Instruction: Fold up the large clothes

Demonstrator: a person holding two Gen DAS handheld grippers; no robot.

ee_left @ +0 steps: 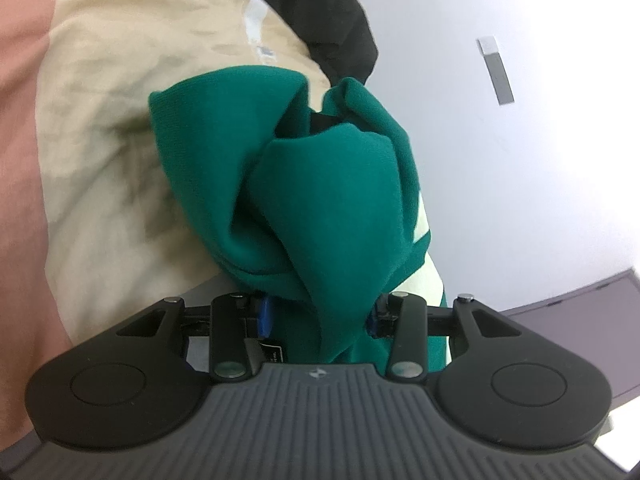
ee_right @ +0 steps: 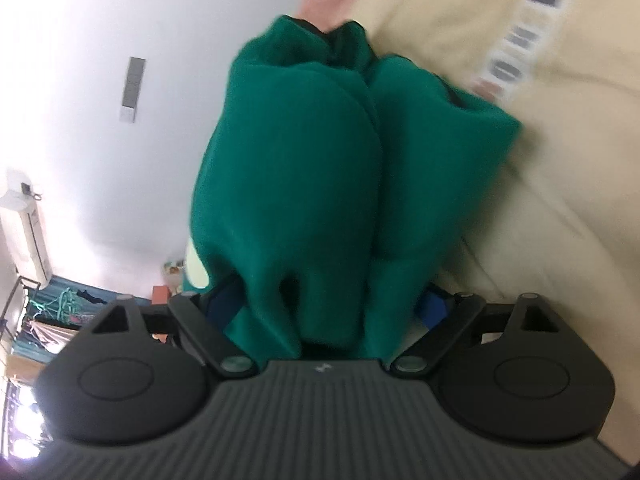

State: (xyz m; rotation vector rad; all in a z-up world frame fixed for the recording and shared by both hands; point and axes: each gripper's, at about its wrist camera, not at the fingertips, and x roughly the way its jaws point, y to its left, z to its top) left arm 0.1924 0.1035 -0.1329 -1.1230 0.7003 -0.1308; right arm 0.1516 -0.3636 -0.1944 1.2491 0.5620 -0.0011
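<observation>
A green garment (ee_left: 320, 184) with a pale stripe is bunched in folds over the beige bedding (ee_left: 132, 120). My left gripper (ee_left: 318, 314) is shut on a gathered fold of it, and the cloth runs between the blue pads (ee_left: 264, 316). In the right wrist view the same green garment (ee_right: 304, 184) fills the space between the widely spread jaws of my right gripper (ee_right: 328, 308). Its blue pad (ee_right: 435, 309) stands just beside the cloth, not pressing on it. The fingertips of both grippers are mostly hidden by fabric.
A black garment (ee_left: 332, 12) lies at the far end of the bedding, and a pink sheet (ee_left: 20, 120) runs along the left. Behind are a white wall (ee_left: 520, 140) and dark furniture (ee_left: 580, 320). An air conditioner (ee_right: 24, 232) and hanging clothes (ee_right: 60, 312) show at the left of the right wrist view.
</observation>
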